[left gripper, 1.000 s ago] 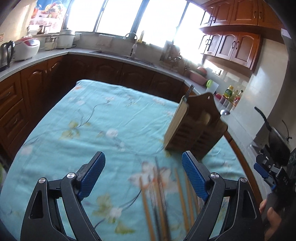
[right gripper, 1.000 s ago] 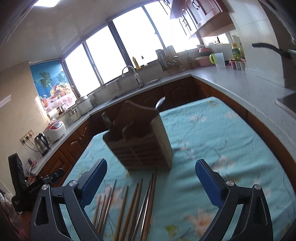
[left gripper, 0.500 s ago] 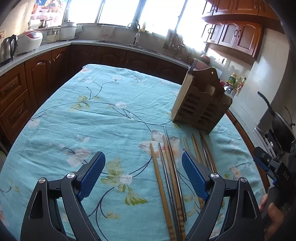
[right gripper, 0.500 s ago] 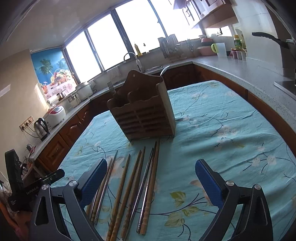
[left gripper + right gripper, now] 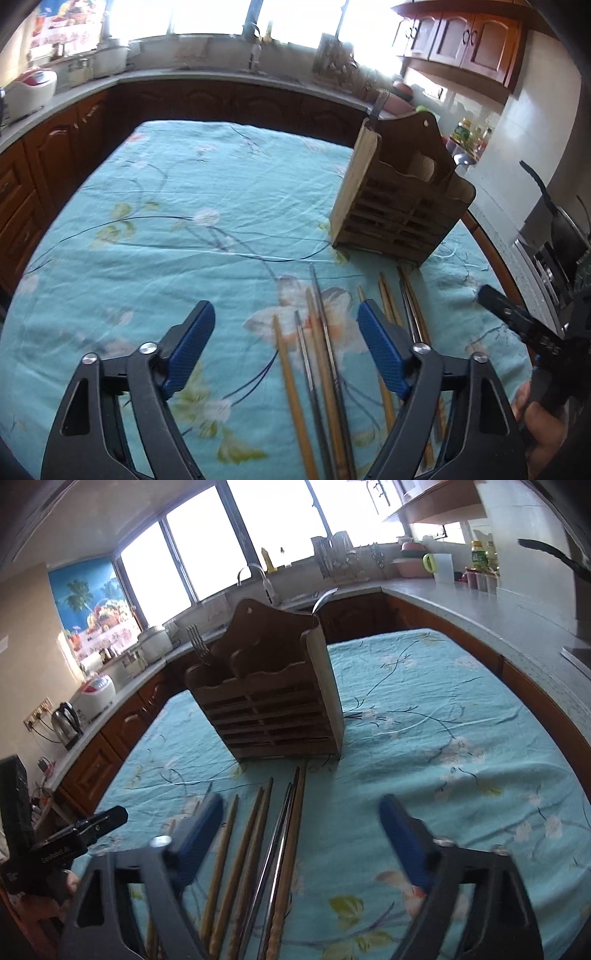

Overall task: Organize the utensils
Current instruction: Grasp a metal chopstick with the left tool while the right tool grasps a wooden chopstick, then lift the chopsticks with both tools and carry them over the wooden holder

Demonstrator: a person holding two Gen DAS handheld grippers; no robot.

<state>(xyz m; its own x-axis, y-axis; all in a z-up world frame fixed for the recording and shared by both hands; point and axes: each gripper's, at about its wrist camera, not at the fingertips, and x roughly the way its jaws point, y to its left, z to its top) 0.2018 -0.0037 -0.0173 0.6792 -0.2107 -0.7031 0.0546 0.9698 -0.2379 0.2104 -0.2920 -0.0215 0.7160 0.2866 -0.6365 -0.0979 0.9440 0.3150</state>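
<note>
Chopsticks (image 5: 321, 354) and slatted wooden utensil holder (image 5: 399, 199) on floral cloth
Lying roughly parallel, wood and metal mixed, tips toward holder; standing upright just beyond, fork (image 5: 197, 642) and spoon (image 5: 325, 597) inside.

The chopsticks (image 5: 314, 354) lay side by side on the tabletop (image 5: 147, 229), near of the utensil holder (image 5: 399, 199), which held a fork (image 5: 197, 644) inside.
</note>
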